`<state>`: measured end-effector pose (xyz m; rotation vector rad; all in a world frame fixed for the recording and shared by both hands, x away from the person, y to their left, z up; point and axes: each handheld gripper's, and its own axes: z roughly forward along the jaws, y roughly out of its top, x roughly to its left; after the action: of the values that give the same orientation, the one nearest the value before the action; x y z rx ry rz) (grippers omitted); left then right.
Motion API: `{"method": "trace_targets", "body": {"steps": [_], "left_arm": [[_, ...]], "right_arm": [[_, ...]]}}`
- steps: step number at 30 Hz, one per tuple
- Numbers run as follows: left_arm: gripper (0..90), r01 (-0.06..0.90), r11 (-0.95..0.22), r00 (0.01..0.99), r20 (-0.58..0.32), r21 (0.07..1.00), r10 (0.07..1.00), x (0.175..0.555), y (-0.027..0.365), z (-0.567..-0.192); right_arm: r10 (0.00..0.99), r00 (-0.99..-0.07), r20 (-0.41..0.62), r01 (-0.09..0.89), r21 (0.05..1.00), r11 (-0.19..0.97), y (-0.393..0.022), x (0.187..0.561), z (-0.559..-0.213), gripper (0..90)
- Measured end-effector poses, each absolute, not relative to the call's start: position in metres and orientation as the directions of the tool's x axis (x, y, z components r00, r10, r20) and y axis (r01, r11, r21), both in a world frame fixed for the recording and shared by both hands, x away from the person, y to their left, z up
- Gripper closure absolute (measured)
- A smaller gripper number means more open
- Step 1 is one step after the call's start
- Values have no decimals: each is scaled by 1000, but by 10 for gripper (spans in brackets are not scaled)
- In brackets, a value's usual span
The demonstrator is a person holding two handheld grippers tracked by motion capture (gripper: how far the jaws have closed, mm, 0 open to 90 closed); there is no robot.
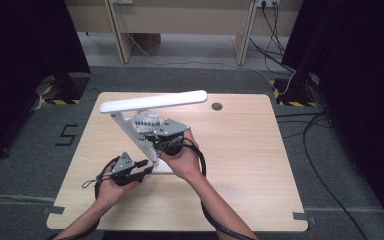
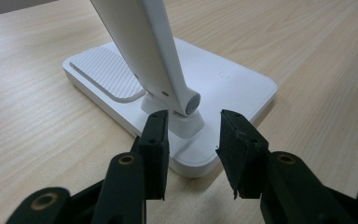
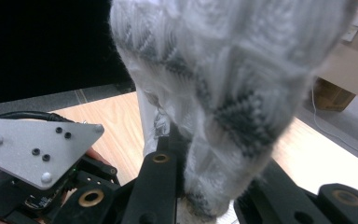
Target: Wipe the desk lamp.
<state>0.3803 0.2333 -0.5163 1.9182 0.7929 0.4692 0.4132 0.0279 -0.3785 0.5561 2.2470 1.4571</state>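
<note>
A white desk lamp stands on the wooden table [image 1: 240, 150], with a long head bar [image 1: 152, 101], a slanted arm [image 1: 128, 129] and a flat base [image 2: 233, 79]. My right gripper [image 1: 150, 129] is up at the arm, shut on a grey-and-white knitted cloth [image 3: 223, 84] that bulges out over its jaws [image 3: 205, 186] against the arm. Low at the base, my left gripper [image 2: 193, 140] is open. Its pads straddle the arm's hinge [image 2: 191, 102], with a gap on the right side. The left gripper's grey plate [image 3: 32, 144] is visible in the right gripper view.
A round cable hole [image 1: 217, 106] sits near the table's far edge. The lamp base has a ribbed pad [image 2: 102, 70]. Cables [image 1: 325, 175] lie on the floor to the right, and a wooden desk frame [image 1: 180, 25] stands behind the table.
</note>
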Motion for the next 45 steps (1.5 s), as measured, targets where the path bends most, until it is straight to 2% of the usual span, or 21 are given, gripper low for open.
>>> {"method": "trace_targets", "body": {"steps": [37,45], "left_arm": [[705,320,-379,729,30,868,684,386,226,-518],[710,337,-366,725,9,867,689,388,226,-518]], "right_arm": [[504,-856,-115,94,925,369,40,413,-370,814],[499,-859,-117,90,924,371,40,414,-370,815]]}}
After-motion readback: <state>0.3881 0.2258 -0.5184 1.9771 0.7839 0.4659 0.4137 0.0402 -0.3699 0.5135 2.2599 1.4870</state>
